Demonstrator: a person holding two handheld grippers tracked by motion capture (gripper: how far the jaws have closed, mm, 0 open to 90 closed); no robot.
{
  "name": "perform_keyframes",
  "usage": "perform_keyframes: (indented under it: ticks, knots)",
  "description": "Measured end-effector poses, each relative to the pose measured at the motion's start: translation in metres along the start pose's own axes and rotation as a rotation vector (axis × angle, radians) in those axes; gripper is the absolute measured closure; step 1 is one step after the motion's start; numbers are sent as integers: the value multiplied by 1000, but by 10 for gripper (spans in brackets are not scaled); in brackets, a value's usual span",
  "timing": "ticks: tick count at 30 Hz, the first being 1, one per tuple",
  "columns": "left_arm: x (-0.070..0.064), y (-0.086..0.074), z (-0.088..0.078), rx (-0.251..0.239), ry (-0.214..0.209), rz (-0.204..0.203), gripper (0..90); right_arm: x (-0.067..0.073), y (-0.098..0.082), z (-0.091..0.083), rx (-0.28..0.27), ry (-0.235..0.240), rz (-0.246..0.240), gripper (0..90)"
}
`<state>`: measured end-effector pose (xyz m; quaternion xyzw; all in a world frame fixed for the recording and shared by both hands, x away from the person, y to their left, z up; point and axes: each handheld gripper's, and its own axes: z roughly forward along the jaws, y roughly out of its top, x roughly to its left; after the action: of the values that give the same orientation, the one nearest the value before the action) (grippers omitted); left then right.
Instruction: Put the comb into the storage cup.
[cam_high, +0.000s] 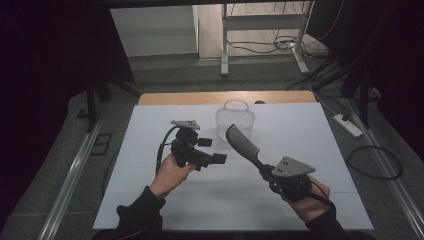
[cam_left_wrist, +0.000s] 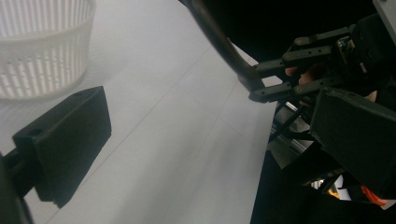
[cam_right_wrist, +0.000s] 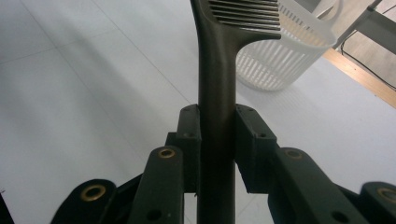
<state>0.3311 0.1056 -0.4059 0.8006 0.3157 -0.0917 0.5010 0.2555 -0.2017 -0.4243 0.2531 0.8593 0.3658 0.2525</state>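
Biggest thing in my high view is the one white table (cam_high: 150, 165), with a strip of wood showing along its far edge. On it sits one white slotted basket (cam_high: 235, 120), up around 12 o'clock from the middle of the mat. Then two grippers, one per hand. The left gripper (cam_high: 216, 151) hangs over the mat at about 9 o'clock from centre, its jaws standing wide apart with nothing between them. The right gripper (cam_high: 265, 172) is down around 4 o'clock, jaws clamped tight on the handle of the one dark comb (cam_high: 241, 141).

The comb is off the table, held in the air. Its long axis runs from the jaws toward about 11 o'clock, head end aimed at the basket and stopping just short of it, teeth facing the far side.

In my right gripper view the top of the comb head is cut off, and the lower handle disappears between the jaw links. In the left gripper view the basket is cropped too.
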Motion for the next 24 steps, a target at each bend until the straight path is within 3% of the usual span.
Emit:
perform_keyframes:
  ticks: [15,24]
  knots:
    - [3,-3,13,36,-45,-34,0,17,6,5,-18,32,-42,725]
    - [1,-3,18,63,-45,-27,0,26,8,6,-25,40,-64,725]
